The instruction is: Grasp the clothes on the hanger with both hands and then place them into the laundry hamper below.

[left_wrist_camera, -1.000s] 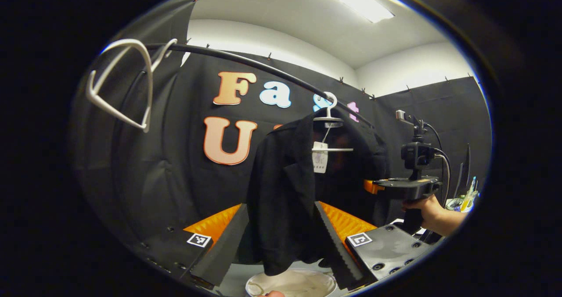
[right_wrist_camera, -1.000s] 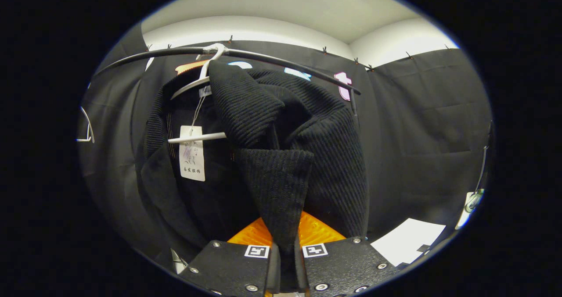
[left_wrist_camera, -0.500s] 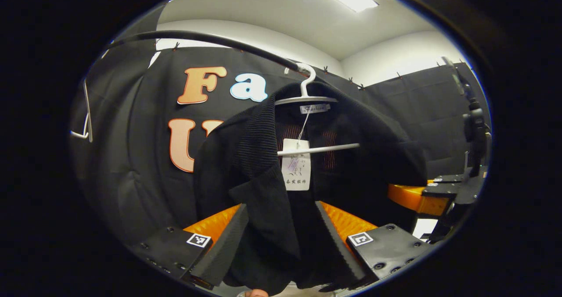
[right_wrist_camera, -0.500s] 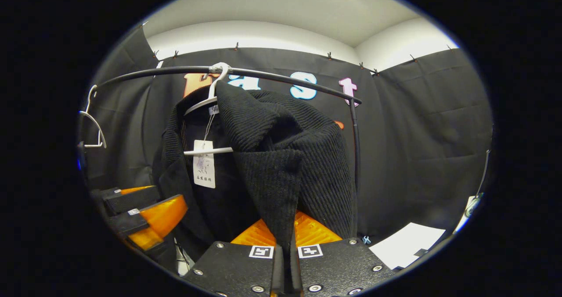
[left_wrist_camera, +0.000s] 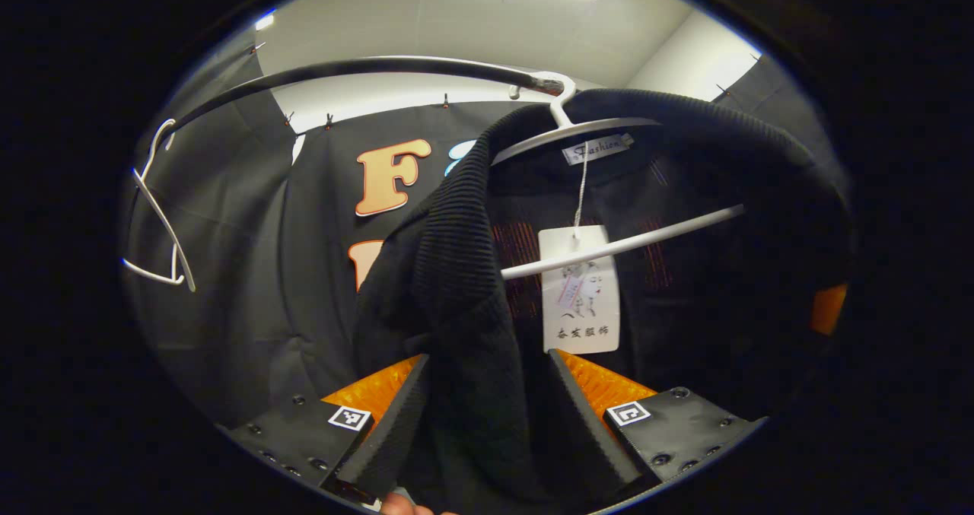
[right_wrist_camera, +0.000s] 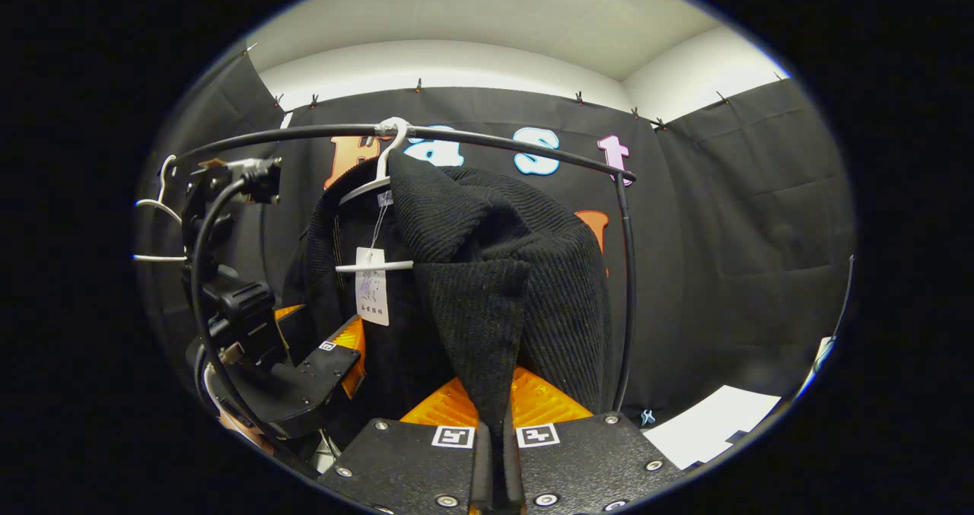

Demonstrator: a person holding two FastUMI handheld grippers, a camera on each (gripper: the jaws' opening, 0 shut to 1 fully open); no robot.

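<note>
Knitwear is the matter in hand: a black ribbed knit jacket hangs from a white plastic hanger hooked over the black curved metal rail, a white paper tag dangling on a string inside the collar; in the right gripper view the right claw has its fingers pressed together on a fold of the jacket's front panel at 6 o'clock, clamped so the cloth can be drawn off that shoulder of the hanger; in the left gripper view the left claw stands apart, its fingers either side of the other front panel at 6 o'clock without pinching it, so I judge it is set to close for the second grip the task asks for; the same claw and its cabled body appear at 8 o'clock in the right gripper view, just beside the jacket.

Room to move looks fair; the rail's upright post stands close to the jacket at 3 o'clock in the right gripper view and could snag a sleeve; a bare white wire hanger hangs well apart at 9 o'clock in the left gripper view; the hanger's crossbar runs near the tag and may catch cloth; the hamper's place I cannot tell.
</note>
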